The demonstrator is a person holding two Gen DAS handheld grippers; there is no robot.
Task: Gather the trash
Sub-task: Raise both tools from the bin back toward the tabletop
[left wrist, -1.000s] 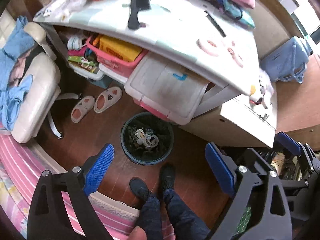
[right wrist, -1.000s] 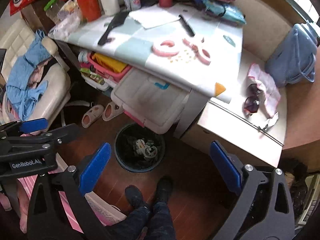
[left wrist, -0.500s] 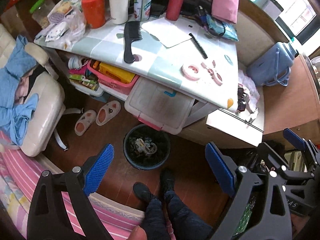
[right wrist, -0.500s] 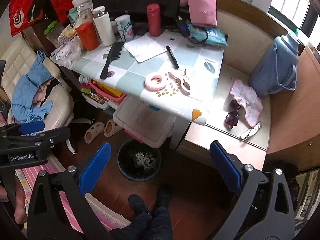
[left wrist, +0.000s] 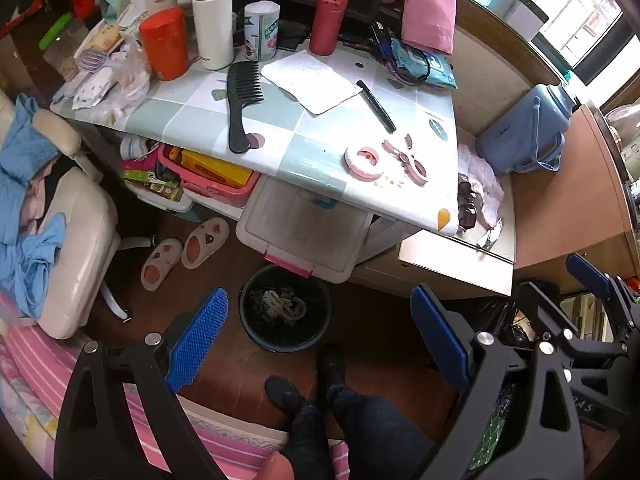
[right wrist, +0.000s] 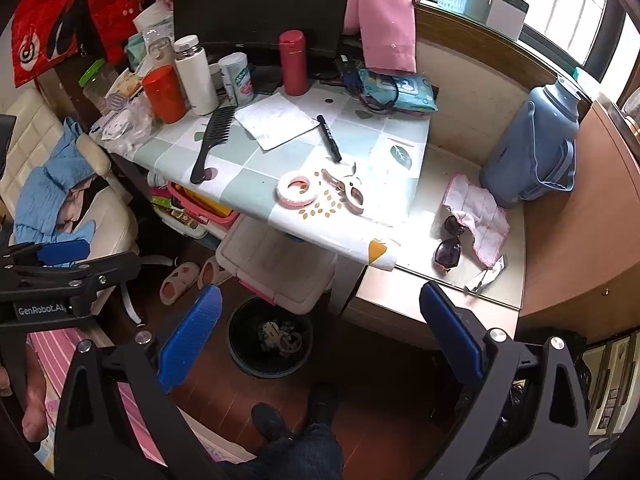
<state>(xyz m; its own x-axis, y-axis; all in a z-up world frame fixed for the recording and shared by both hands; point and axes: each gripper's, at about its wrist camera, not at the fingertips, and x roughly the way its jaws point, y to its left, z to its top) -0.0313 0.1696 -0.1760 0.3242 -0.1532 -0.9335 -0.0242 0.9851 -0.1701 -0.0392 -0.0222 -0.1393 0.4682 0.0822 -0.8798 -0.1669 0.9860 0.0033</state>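
Note:
A black trash bin (left wrist: 286,312) with scraps inside stands on the wooden floor under the tiled table; it also shows in the right wrist view (right wrist: 270,338). A crumpled white paper (left wrist: 310,80) lies on the table (right wrist: 276,120). A silver wrapper (right wrist: 486,276) lies on the lower desk beside sunglasses. My left gripper (left wrist: 316,340) is open and empty, above the bin. My right gripper (right wrist: 320,336) is open and empty, also high over the floor.
The table holds a black comb (left wrist: 240,104), pen (left wrist: 376,106), pink tape roll (left wrist: 364,158), bottles and cups. A white chair with blue clothes (left wrist: 36,200) stands left. A blue jug (right wrist: 532,148) stands right. Storage boxes (left wrist: 304,228) and slippers (left wrist: 184,252) lie under the table. The person's feet (left wrist: 308,384) stand near the bin.
Both grippers have risen and tilted up from the bin, so the tabletop now fills more of both views. Both stay open and empty.

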